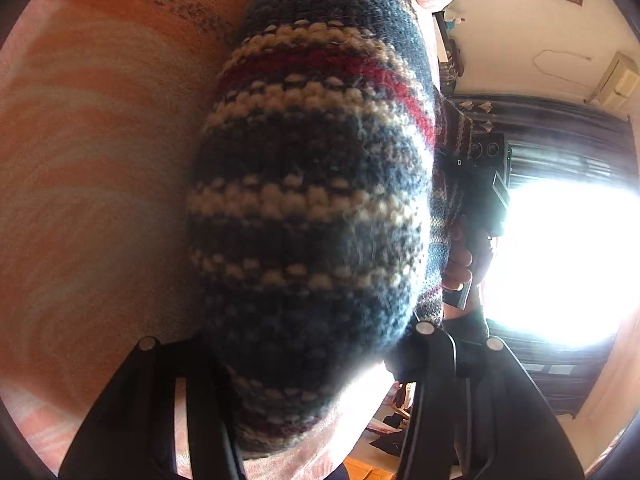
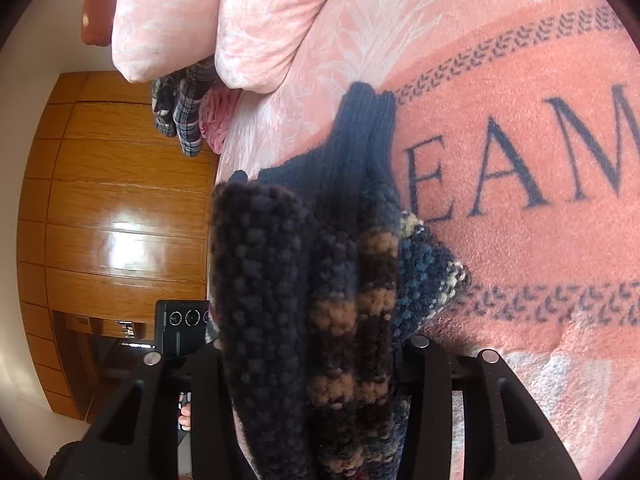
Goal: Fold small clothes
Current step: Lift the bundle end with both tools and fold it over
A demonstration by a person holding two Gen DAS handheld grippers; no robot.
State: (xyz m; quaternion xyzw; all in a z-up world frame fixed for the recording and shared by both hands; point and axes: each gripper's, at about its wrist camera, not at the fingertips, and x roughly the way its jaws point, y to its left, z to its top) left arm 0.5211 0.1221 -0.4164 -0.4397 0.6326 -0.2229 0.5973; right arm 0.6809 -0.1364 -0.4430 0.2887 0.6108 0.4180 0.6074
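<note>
A striped knitted garment (image 1: 312, 184) in navy, cream and red fills the middle of the left wrist view, running from the bed down between the fingers of my left gripper (image 1: 286, 340), which is shut on it. In the right wrist view the same knit (image 2: 352, 280) is bunched in thick folds, and my right gripper (image 2: 284, 352) is shut on it. Its dark ribbed cuff (image 2: 360, 140) lies on the blanket ahead. The other gripper and the hand holding it (image 1: 484, 200) show past the garment's right edge.
A pink-orange blanket (image 2: 520, 240) with dark lettering covers the bed. Pink pillows (image 2: 240, 20) and a plaid cloth (image 2: 184, 112) sit at its far end. A wooden wardrobe (image 2: 120, 220) stands left. A bright window (image 1: 560, 260) with dark curtains glares on the right.
</note>
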